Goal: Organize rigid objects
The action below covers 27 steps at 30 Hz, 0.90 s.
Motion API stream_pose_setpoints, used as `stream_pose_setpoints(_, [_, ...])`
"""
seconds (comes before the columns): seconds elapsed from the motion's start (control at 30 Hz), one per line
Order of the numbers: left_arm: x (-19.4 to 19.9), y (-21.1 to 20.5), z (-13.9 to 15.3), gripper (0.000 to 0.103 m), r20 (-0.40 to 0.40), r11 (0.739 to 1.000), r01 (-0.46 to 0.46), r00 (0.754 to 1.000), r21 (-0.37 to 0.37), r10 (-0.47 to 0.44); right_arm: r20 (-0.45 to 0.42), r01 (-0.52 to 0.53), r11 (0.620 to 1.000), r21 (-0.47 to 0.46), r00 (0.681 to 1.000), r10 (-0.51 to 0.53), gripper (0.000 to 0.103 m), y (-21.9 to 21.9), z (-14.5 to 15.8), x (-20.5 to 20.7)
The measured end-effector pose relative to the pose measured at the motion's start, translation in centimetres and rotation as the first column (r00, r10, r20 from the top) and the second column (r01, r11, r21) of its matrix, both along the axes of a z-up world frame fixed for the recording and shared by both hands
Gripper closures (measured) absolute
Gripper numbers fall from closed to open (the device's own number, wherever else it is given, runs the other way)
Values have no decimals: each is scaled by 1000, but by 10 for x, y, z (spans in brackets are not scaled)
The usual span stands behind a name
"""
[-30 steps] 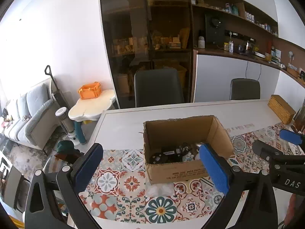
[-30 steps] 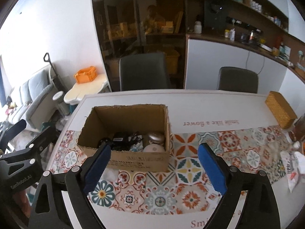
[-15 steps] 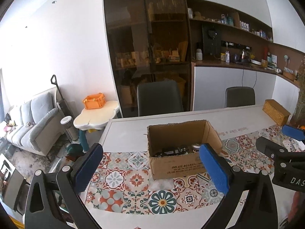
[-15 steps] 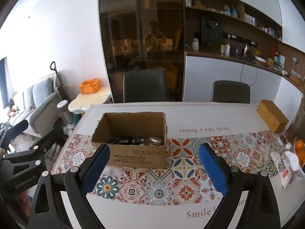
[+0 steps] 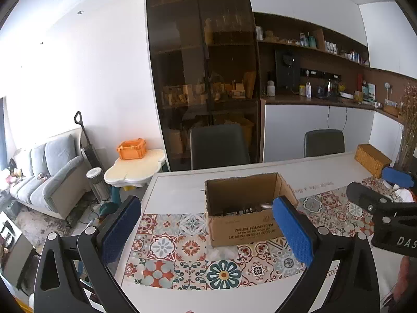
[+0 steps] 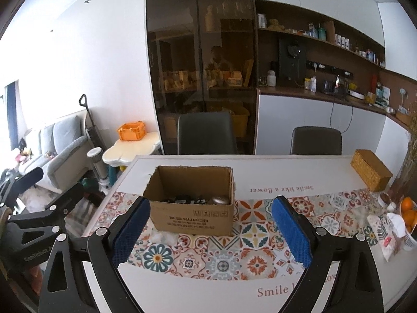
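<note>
An open brown cardboard box (image 6: pixel 192 206) is sitting on the patterned-cloth worktop (image 6: pixel 224 258), with dark gadgets and a rounded silver object (image 6: pixel 220 199) lying inside. Both the left gripper (image 5: pixel 206 228) and the right gripper (image 6: pixel 208 230) are hanging back from it, jaws standing wide and holding nothing. The sorting is looking nearly finished; no loose rigid items are showing nearby.

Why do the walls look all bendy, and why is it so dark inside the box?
Both wrist views use a fisheye lens, so the tall cabinet bows outward and the corners go black. In the left wrist view the cardboard box shades its own inside. In the right wrist view the cabinet's dark glass mirrors a person, and the window side at left is washed out.
</note>
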<state>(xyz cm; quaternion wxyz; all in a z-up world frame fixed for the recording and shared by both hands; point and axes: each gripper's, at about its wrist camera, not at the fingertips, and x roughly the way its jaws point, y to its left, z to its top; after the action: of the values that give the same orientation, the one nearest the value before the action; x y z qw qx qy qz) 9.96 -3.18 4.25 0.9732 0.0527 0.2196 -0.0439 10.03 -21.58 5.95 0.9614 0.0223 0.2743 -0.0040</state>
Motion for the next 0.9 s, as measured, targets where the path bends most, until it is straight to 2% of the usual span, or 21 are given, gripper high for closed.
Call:
stream_pose_setpoints(0.2, [-8,6,5,0,15,1000,-6,1000,-27,7,13,-16,1000,3,1000,16,8,4,3,-4])
stream_pose_setpoints(0.9, [-14,8,10,0,19,999,-5,1000,-35,5,36,-24,1000,0,999,24,8,7,7,-11])
